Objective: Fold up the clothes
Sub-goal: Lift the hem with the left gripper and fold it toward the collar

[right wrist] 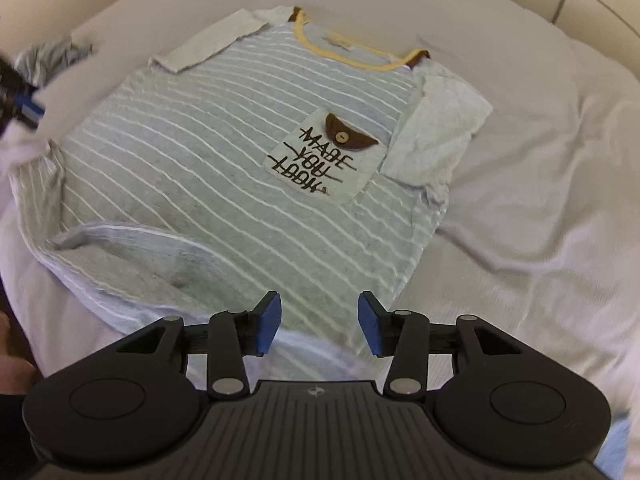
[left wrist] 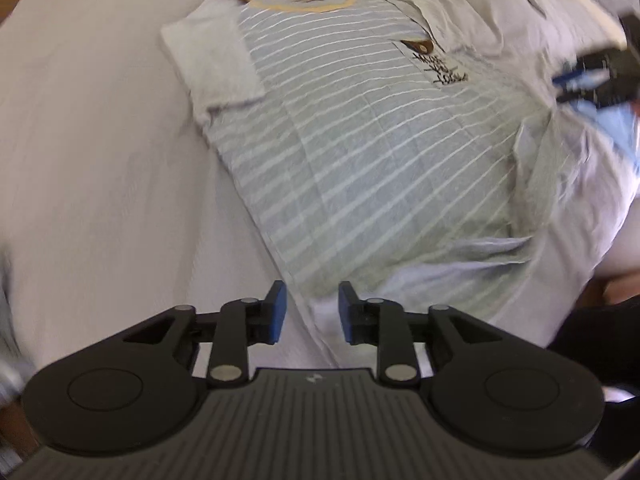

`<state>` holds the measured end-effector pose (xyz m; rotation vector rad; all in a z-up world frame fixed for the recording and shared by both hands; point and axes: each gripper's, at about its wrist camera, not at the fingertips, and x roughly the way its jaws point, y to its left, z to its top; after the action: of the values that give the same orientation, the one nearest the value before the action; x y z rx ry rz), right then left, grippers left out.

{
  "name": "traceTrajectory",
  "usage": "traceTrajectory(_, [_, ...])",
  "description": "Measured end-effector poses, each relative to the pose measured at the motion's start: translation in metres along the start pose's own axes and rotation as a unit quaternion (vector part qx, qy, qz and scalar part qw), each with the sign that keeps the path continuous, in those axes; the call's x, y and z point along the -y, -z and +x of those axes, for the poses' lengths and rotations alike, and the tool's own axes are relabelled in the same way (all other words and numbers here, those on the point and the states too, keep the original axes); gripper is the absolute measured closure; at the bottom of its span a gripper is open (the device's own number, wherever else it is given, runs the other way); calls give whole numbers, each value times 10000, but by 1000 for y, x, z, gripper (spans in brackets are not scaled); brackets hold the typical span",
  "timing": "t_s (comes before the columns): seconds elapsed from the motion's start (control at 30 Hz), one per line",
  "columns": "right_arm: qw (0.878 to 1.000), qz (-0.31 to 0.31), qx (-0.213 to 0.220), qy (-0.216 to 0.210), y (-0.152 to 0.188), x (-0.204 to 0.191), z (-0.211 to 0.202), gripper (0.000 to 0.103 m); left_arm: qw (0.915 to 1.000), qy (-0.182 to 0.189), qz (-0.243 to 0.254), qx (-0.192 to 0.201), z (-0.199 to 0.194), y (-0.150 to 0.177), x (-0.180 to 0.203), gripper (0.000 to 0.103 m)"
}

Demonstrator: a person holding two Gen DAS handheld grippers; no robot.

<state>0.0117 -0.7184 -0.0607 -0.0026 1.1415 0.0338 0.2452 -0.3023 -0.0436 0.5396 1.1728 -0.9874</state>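
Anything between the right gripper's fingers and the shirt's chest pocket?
Nothing but bare striped shirt fabric. In the right wrist view the right gripper stands open over the hem, and only stripes run from there up to the pocket.

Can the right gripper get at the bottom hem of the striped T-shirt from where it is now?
Probably yes. The right gripper is open, nothing between its jaws, just above the striped T-shirt near its bottom hem, which lies uncovered on the white sheet.
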Motion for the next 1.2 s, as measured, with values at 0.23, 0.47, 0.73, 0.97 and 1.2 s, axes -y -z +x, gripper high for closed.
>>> traceTrajectory(0.23, [9995, 197, -204, -130, 28, 4, -4, 58, 9998, -166, 67, -8, 29, 11, 13, 70])
traceTrajectory(0.47, [9987, 420, -290, 0, 45, 14, -3, 57, 9974, -180, 650, -243, 51, 13, 27, 93])
traceTrajectory(0.73, [9981, 578, -204, 85, 55, 11, -6, 56, 9966, -244, 735, 265, 18, 15, 32, 102])
traceTrajectory(0.97, [9953, 917, -169, 262, 69, 11, -4, 51, 9967, -283, 662, 367, 14, 8, 23, 102])
traceTrajectory(1.2, [9713, 2367, 125, -202, 73, 45, 11, 51, 9968, -336, 689, 224, 22, 10, 19, 102])
